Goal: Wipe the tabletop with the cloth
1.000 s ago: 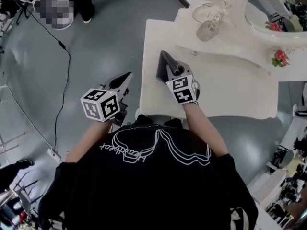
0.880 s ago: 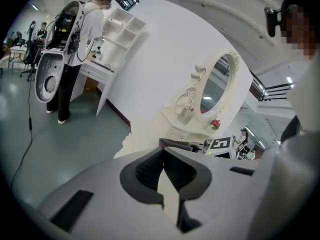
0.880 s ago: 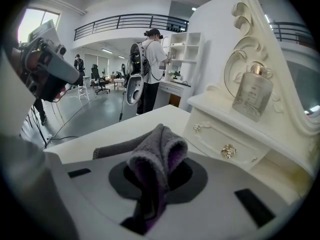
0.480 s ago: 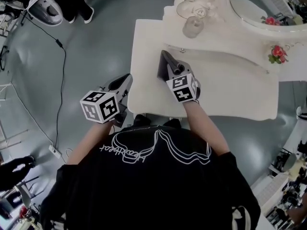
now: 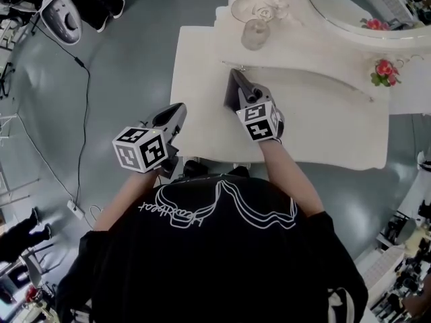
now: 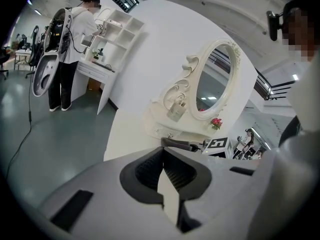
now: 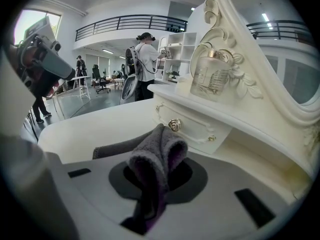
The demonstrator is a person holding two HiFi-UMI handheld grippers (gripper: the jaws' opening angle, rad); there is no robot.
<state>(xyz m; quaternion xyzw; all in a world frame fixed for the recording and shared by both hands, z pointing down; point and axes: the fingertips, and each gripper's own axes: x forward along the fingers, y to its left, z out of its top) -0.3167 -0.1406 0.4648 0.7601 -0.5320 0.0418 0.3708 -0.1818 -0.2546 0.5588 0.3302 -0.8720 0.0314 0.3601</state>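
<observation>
Right gripper (image 5: 240, 91): jaws clamped on the folded grey cloth (image 7: 159, 154), which lies on the white tabletop (image 5: 323, 126). Glass bottle (image 5: 254, 33) at 12 o'clock. Left gripper (image 5: 174, 113), jaws together and empty, at 8 o'clock.

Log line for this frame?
right tool: shut on cloth | cloth: on tabletop | left tool: shut, empty, off tabletop

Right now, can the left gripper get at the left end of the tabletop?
Probably yes. The left gripper is at the left edge of the tabletop, jaws together and empty, with nothing between. The right gripper, shut on the cloth, sits further right, so it should not block.
</observation>
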